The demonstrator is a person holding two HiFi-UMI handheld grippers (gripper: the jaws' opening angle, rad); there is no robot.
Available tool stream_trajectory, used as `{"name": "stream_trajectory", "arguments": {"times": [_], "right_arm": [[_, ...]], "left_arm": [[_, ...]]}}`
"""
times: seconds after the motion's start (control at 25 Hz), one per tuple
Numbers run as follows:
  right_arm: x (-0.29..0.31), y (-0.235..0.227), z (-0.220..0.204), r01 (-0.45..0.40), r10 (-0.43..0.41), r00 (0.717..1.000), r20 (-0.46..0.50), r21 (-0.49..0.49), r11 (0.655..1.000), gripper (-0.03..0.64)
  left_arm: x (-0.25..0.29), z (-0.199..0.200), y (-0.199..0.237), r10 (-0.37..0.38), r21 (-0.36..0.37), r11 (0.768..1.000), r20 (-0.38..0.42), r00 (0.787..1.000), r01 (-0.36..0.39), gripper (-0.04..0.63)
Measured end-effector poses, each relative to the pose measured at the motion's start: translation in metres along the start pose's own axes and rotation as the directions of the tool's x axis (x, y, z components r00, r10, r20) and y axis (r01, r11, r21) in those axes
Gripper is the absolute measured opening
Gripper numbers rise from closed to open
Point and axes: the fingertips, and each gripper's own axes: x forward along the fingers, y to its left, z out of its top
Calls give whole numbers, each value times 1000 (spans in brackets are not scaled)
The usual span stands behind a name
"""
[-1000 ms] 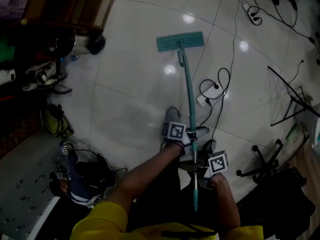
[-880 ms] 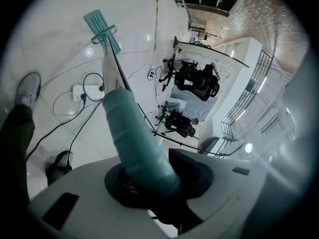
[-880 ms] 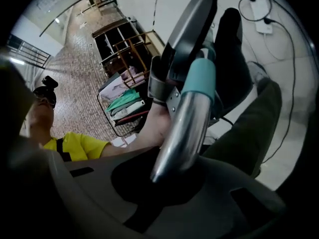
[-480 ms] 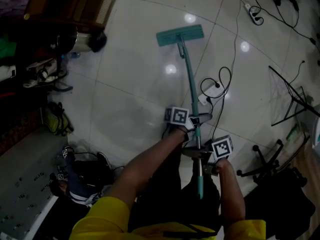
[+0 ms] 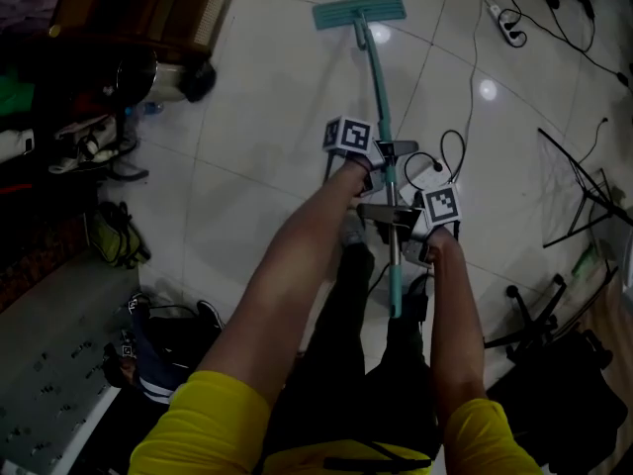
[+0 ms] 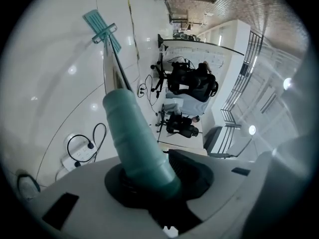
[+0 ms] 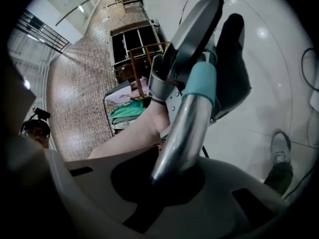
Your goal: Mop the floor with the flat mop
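Flat mop (image 5: 374,77) position: the teal mop head (image 5: 359,12) lies flat on the pale tiled floor (image 5: 257,97) at the far end of the scene, and the handle (image 5: 377,92) runs from it back toward the person. Both grippers are clamped on the handle. The left gripper (image 5: 388,151) takes the farther hold, its jaws closed round a teal sleeved section (image 6: 137,138). The right gripper (image 5: 394,216) takes the nearer hold just behind it, its jaws closed on the bare metal tube (image 7: 182,128). The teal end grip (image 5: 396,290) projects past the right gripper toward the person's legs. Handling assessment: the mop appears light and the handle stiff, so push and pull should pass straight to the head. The handle is long, however, so a small twist at the grippers will probably swing the head wide. The polished tube is likely to slide or turn in the jaws under load, while the sleeved section should give better purchase. The farther hold is best used to steer and the nearer hold to drive. The head probably pivots where it meets the handle, so downward pressure is needed to keep it flat. A power strip with a looped cable (image 5: 427,171) lies on the floor just right of the handle and could snag the head on a sideways stroke.
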Motion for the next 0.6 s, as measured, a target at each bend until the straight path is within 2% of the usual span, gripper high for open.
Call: {"name": "stream_trajectory", "arguments": {"times": [0.16, 0.28, 0.36, 0.44, 0.52, 0.6], "right_arm": [[10, 22, -38, -43, 42, 999, 17, 27, 999, 31], [6, 30, -103, -33, 32, 999, 9, 78, 996, 37], [-2, 32, -155, -10, 11, 1000, -12, 119, 993, 37], [-10, 34, -199, 21, -15, 999, -42, 146, 989, 37], [-14, 32, -224, 54, -44, 996, -75, 141, 988, 38], [-16, 25, -224, 79, -67, 992, -104, 111, 991, 38]], "left_arm": [[-14, -36, -12, -59, -7, 998, 14, 998, 59, 124], [-23, -103, -20, -51, -82, 995, 19, 999, 53, 124], [-30, -156, -23, -15, -119, 993, 18, 1000, 17, 124], [-34, -201, -27, -10, -151, 988, 33, 999, 15, 123], [-36, -224, -30, -34, -162, 986, 62, 998, 43, 123], [-35, -224, -28, -61, -165, 983, 83, 995, 75, 123]]}}
